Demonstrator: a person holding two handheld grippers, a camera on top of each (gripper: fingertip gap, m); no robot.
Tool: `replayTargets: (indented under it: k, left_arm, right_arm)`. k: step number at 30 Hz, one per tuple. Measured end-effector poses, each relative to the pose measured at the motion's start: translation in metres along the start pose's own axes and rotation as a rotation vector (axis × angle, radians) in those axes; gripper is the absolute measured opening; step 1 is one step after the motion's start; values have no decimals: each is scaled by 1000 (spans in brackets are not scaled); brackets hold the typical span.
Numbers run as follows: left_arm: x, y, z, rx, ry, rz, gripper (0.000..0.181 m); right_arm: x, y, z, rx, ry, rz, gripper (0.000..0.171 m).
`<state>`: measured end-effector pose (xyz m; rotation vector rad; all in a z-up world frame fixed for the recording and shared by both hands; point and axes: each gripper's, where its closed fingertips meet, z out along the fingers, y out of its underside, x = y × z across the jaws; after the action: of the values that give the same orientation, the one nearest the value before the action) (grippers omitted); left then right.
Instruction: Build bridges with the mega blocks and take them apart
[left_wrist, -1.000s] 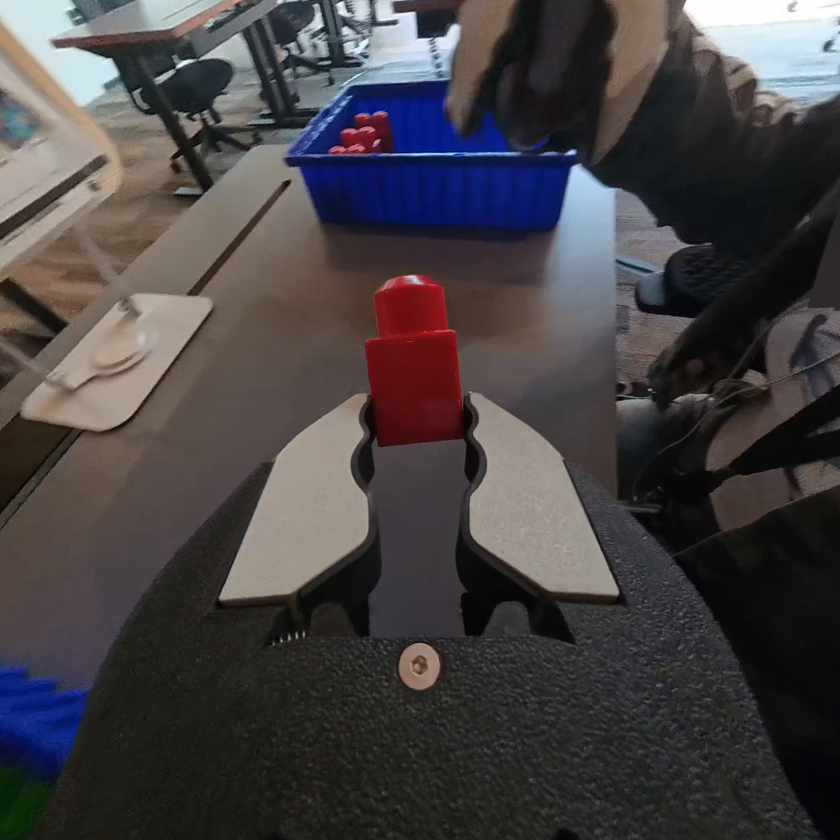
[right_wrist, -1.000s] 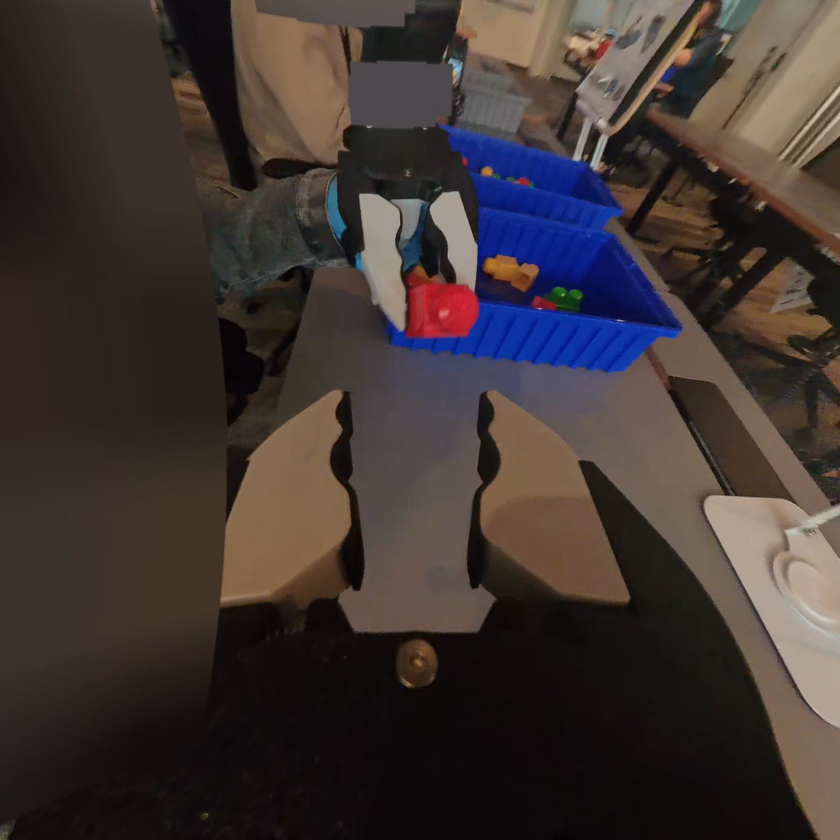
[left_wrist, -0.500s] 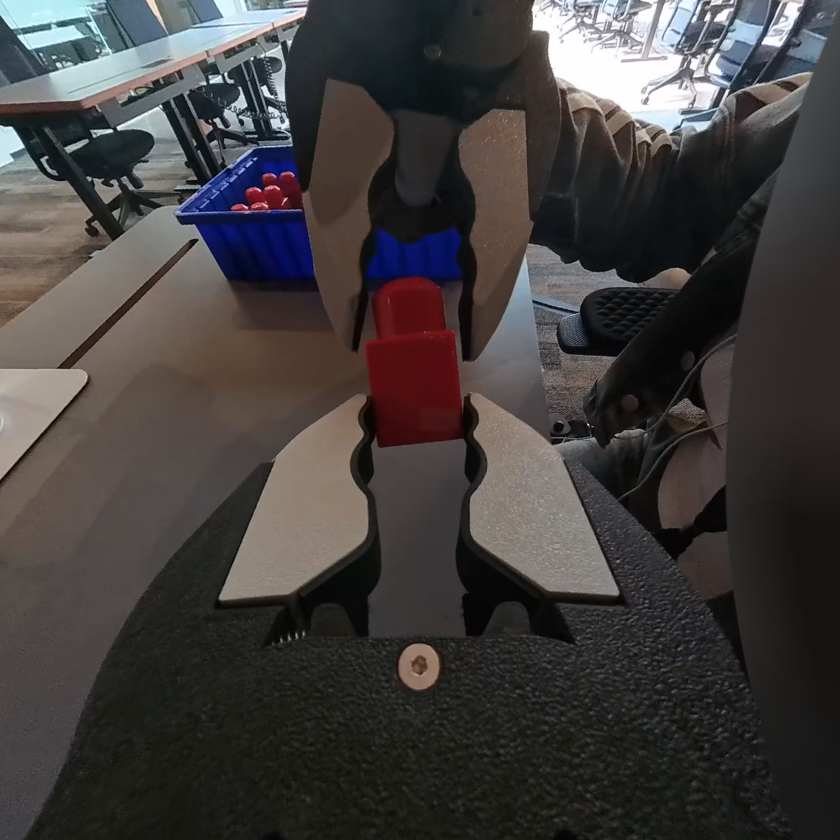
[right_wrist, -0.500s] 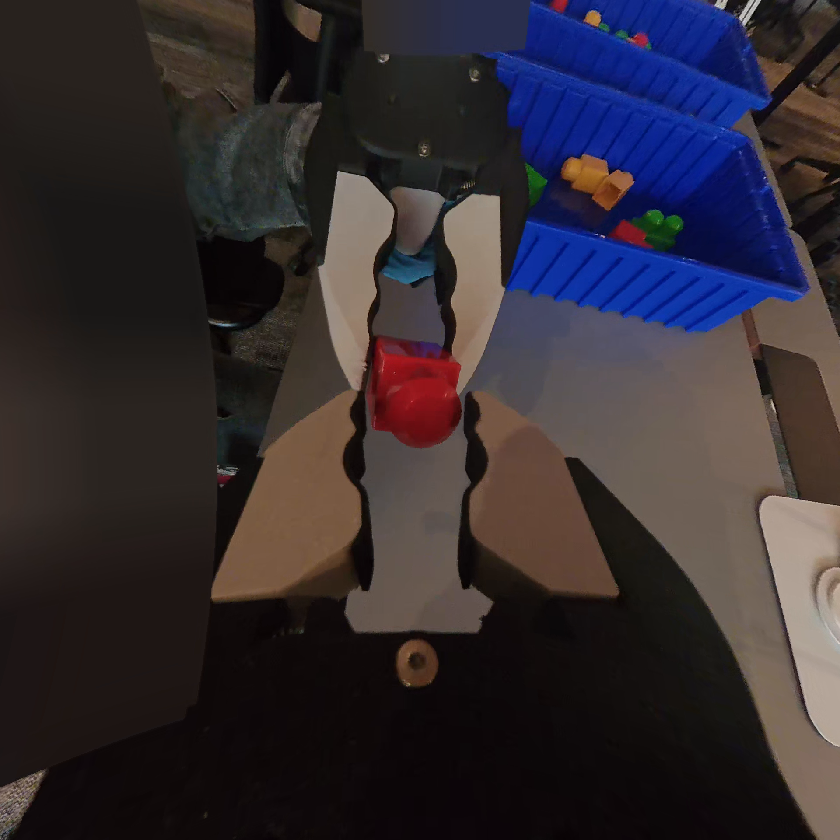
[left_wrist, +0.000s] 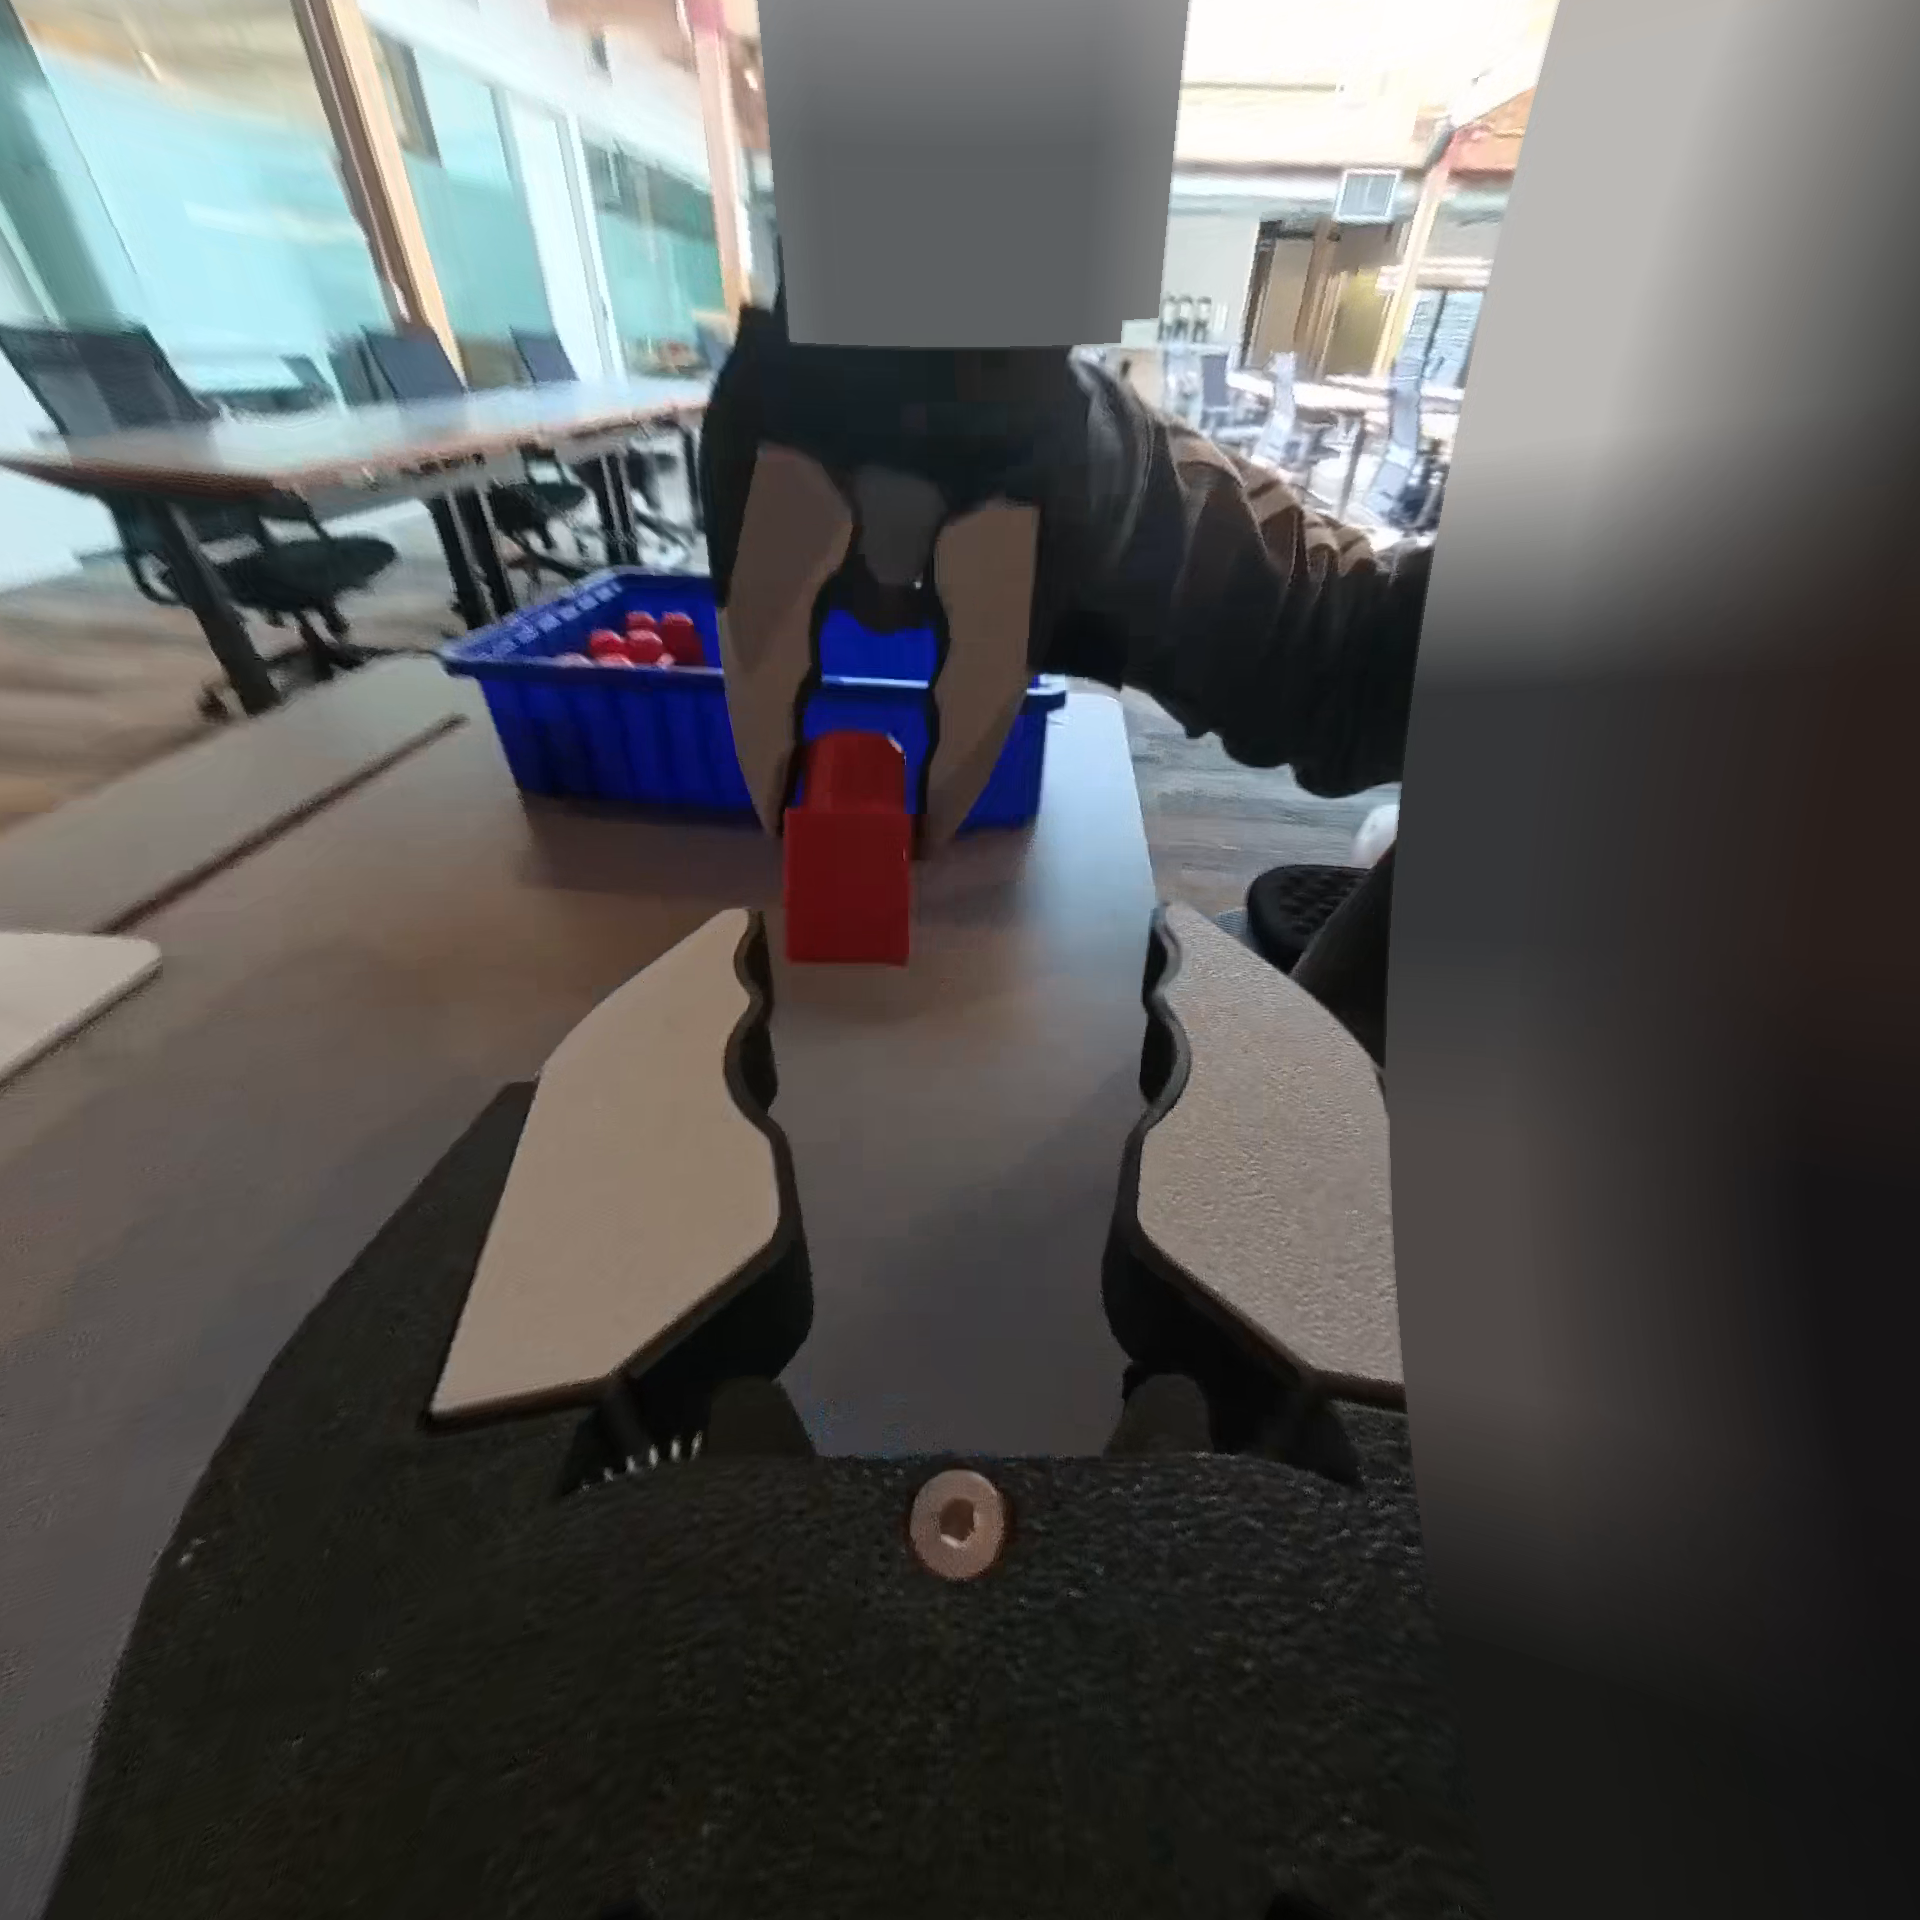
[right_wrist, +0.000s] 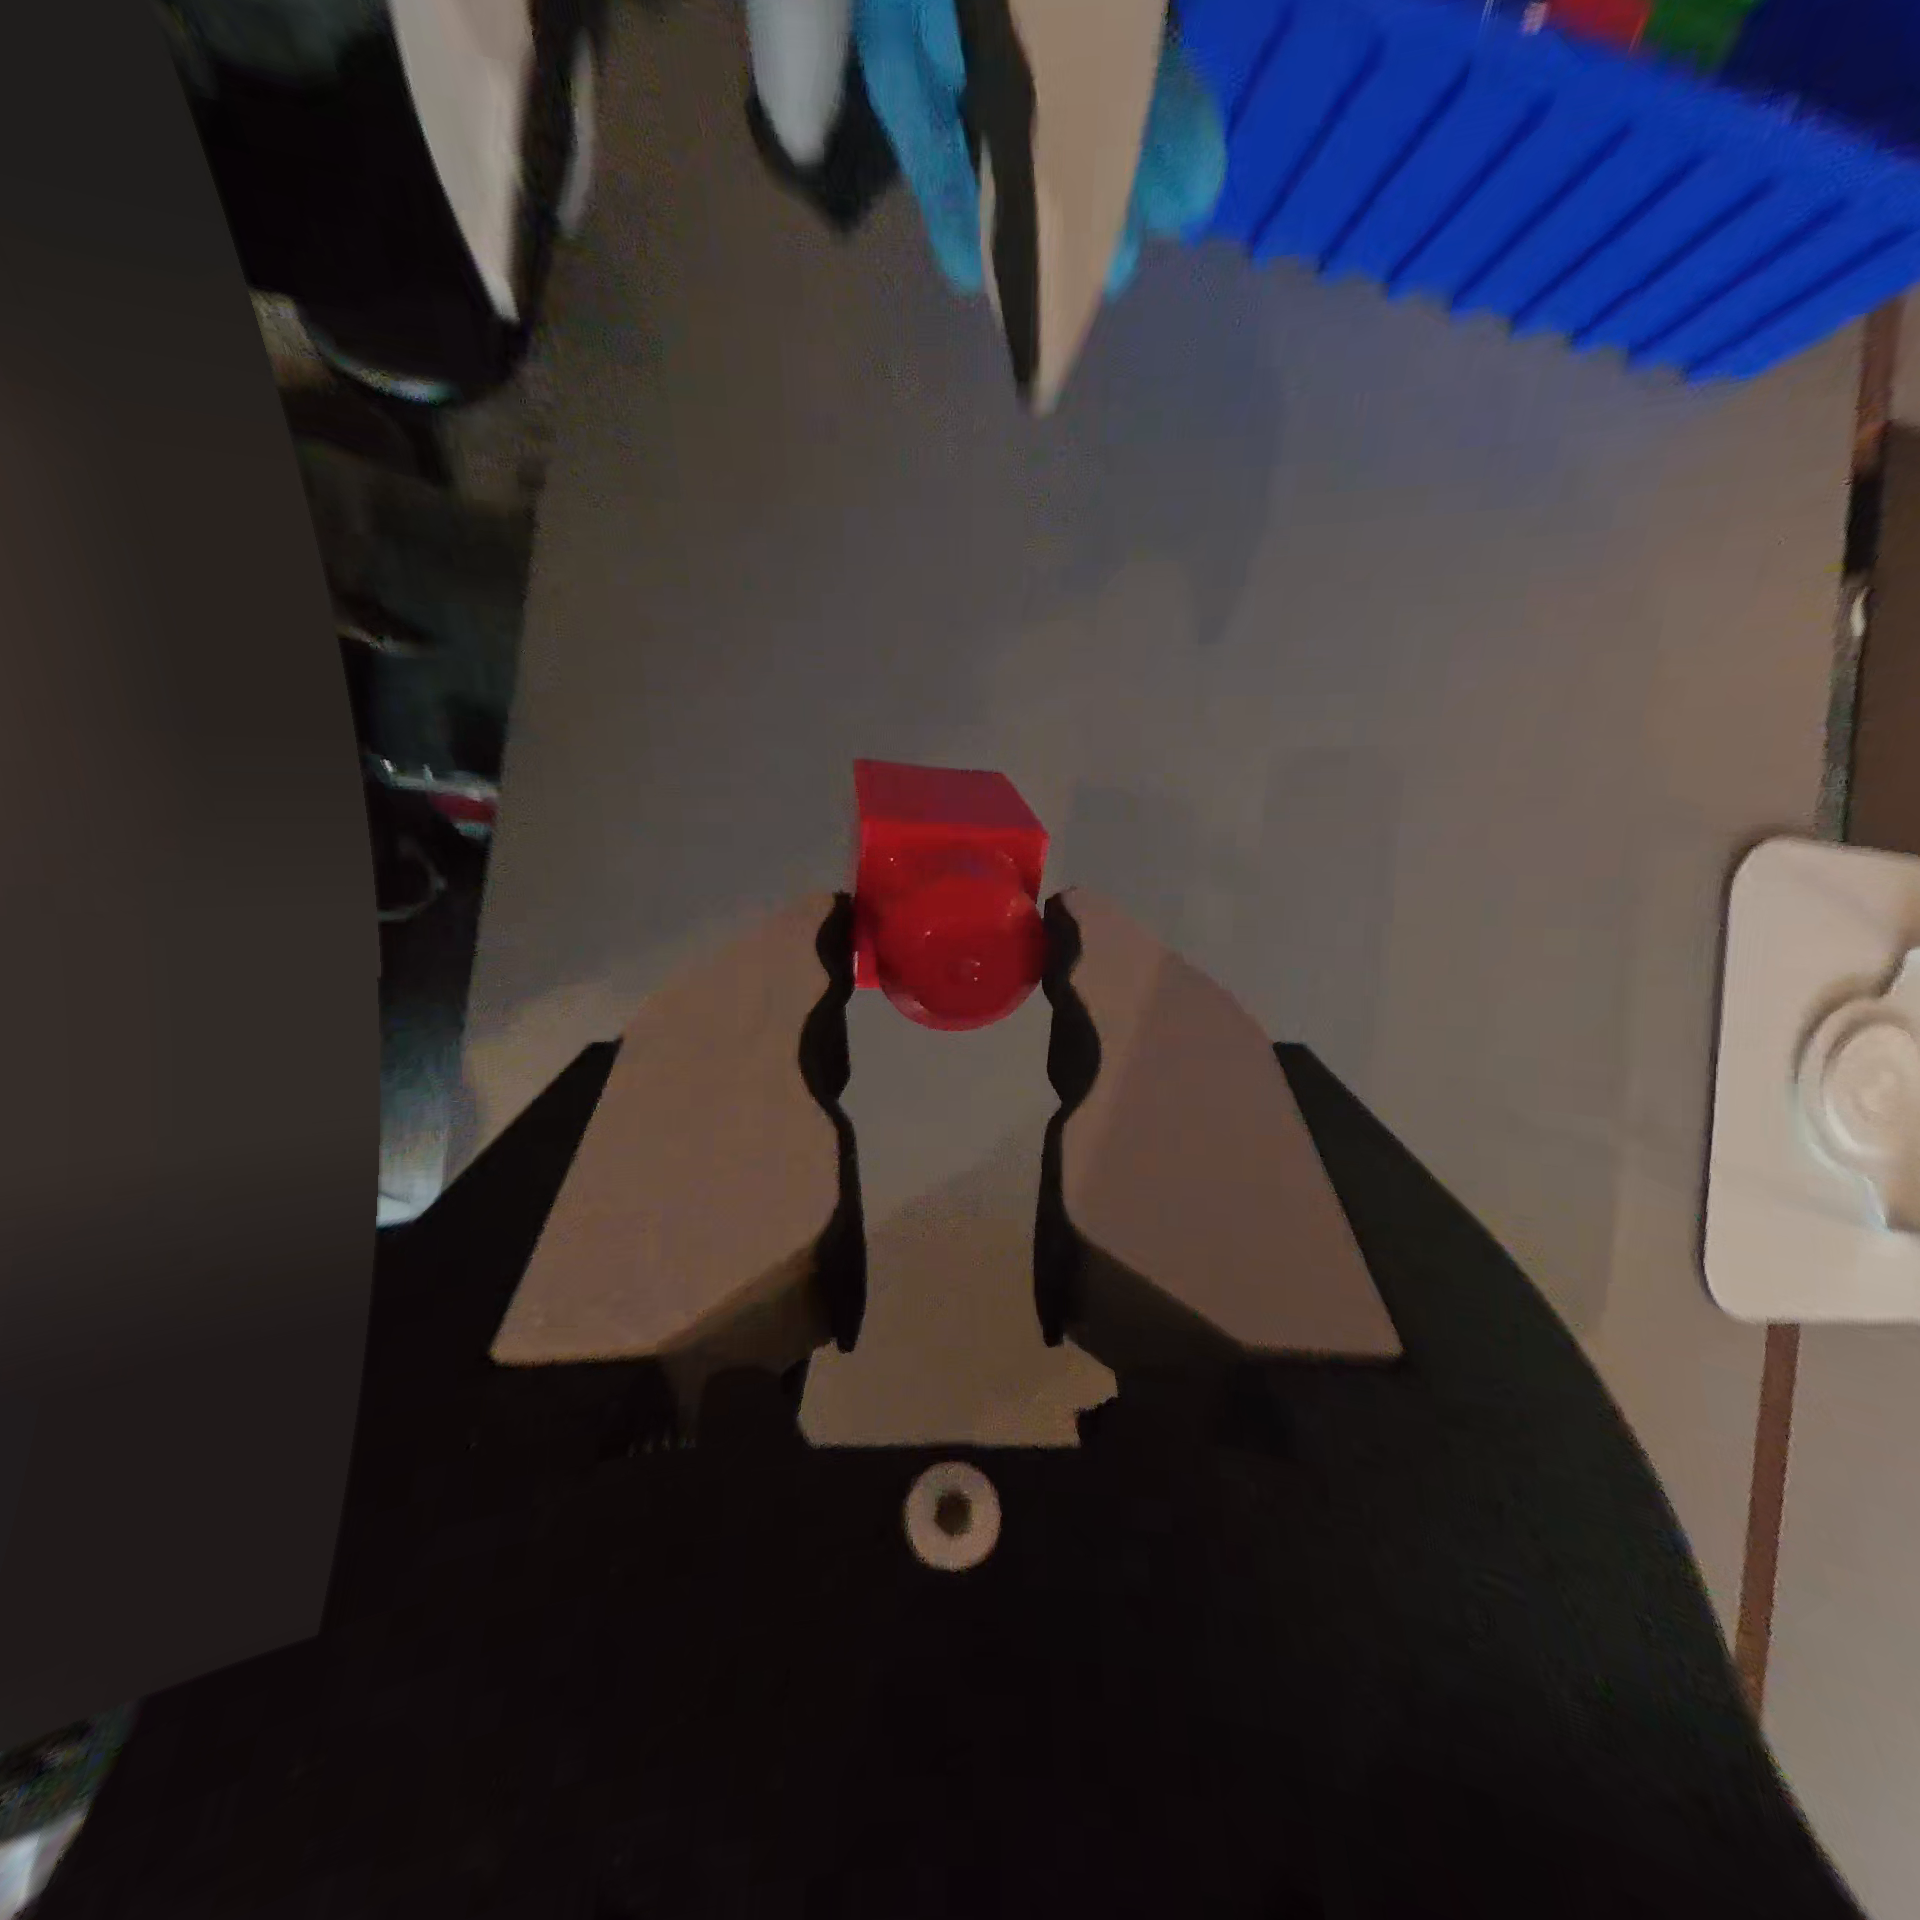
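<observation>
Red block (right_wrist: 948, 904) has changed hands: half a second ago your left gripper (left_wrist: 951, 966) was clamped on its body, and now those fingers stand wide apart with nothing between them, pulled back so the block sits just ahead of their tips. Your right gripper (right_wrist: 948, 940) has taken over, its fingertips closed on the block's sides near the stud end, with the stud pointing back toward that gripper's camera. From the left wrist view the block hangs in front of your left gripper, pinched from above by the right one, and appears clear of the dark table (left_wrist: 312, 1091). Beyond it, farther ahead of your left gripper, is the blue bin (left_wrist: 623, 727) with more red pieces.

So the handover looks complete, and the block is now yours to place with the right gripper. No bridge shows on the table yet, so you seem early in the build. The grip is near the fingertips only; move gently so the block does not twist out.
</observation>
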<state>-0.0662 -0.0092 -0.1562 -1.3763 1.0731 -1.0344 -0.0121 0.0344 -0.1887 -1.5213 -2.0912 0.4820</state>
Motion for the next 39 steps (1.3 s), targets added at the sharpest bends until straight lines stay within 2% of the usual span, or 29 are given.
replayTargets:
  k: [4, 10, 18, 27, 31, 34, 37, 39]
  left_arm:
    - [-6, -5, -19, 5, -79, 72, 53]
    - [-22, -3, -45, -103, -226, 147, 52]
    - [-30, -17, -74, -87, -350, 189, 52]
    - [-41, -9, -89, -121, -408, 173, 55]
    - [-43, -8, -96, -126, -428, 170, 60]
    - [-50, -11, -110, -114, -481, 158, 70]
    - [-67, -20, -143, -74, -618, 164, 82]
    - [-76, -24, -169, -67, -694, 174, 73]
  right_arm:
    - [3, 43, 18, -178, -18, 44, 34]
    - [7, 102, 53, -409, -38, 84, 34]
    - [8, 128, 69, -523, -63, 107, 34]
    - [4, 131, 74, -530, -82, 101, 35]
    - [5, 130, 73, -523, -79, 114, 50]
    - [5, 121, 68, -456, -59, 143, 59]
    - [7, 103, 56, -319, -10, 173, 59]
    - [8, 91, 43, -212, 29, 196, 57]
